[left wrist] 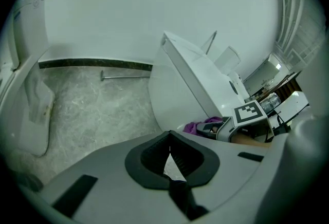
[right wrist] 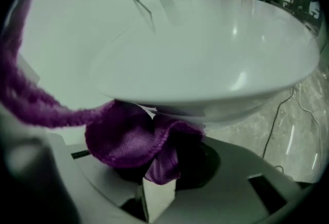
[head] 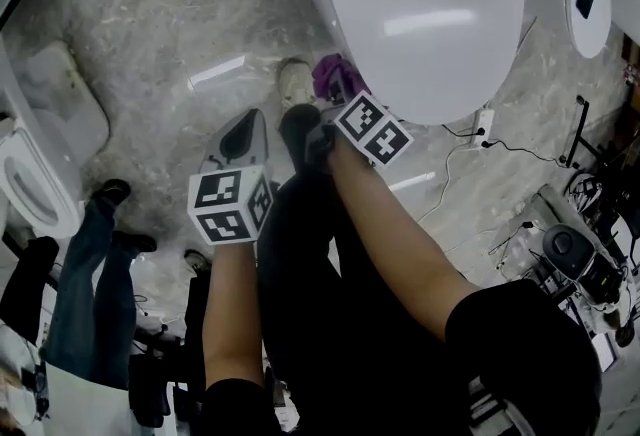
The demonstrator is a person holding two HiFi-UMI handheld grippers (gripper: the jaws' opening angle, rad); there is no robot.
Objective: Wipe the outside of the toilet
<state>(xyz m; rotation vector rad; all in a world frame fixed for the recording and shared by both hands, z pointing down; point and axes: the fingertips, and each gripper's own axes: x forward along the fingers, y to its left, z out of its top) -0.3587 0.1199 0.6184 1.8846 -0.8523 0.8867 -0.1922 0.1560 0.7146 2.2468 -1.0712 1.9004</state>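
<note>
The white toilet [head: 420, 14] fills the top of the head view, its lid down. My right gripper [head: 340, 99] is shut on a purple cloth [head: 335, 76] and holds it against the bowl's outer side, just under the rim. In the right gripper view the purple cloth [right wrist: 128, 135] bunches over the jaws below the toilet's rim [right wrist: 205, 84]. My left gripper [head: 240, 139] hangs above the floor, left of the toilet, its jaws shut with nothing in them. From the left gripper view, the toilet [left wrist: 190, 84] and the purple cloth [left wrist: 200, 126] lie to the right.
Grey marbled floor [head: 170, 24] surrounds the bowl. A second white fixture [head: 35, 164] stands at the left. A person's legs in jeans [head: 95, 264] stand at the lower left. Cables [head: 470, 159] and equipment [head: 575, 259] lie to the right of the toilet.
</note>
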